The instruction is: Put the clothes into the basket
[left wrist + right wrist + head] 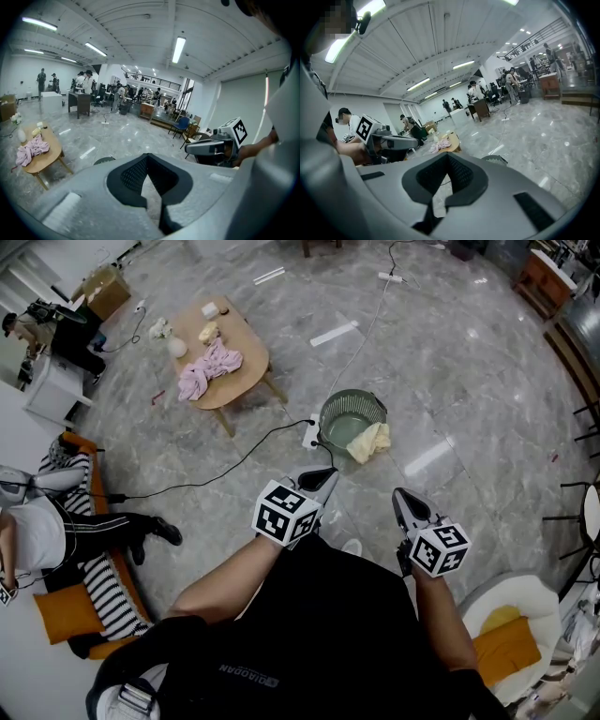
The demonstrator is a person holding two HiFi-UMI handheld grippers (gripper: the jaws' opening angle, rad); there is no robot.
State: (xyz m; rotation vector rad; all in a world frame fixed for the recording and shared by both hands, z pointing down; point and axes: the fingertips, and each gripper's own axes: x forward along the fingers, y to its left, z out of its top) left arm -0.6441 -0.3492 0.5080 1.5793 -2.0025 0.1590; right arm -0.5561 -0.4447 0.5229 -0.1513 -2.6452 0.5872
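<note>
From overhead only, cloth [369, 442] on basket [352, 394]

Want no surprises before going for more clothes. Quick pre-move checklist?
1. Left gripper empty: ok, jaws together, nothing between.
2. Right gripper empty: ok, jaws together, nothing between.
3. Basket upright on the floor: ok.
4. Yellow cloth fully inside: not ok, it drapes over the rim.
5. Pink clothes within reach: not ok, on the table, far from both grippers.

Glossy grey stone floor [450, 381], matt pale wooden table [251, 351], soft crumpled pink clothes [211, 367], slatted plastic-looking basket [352, 394].
</note>
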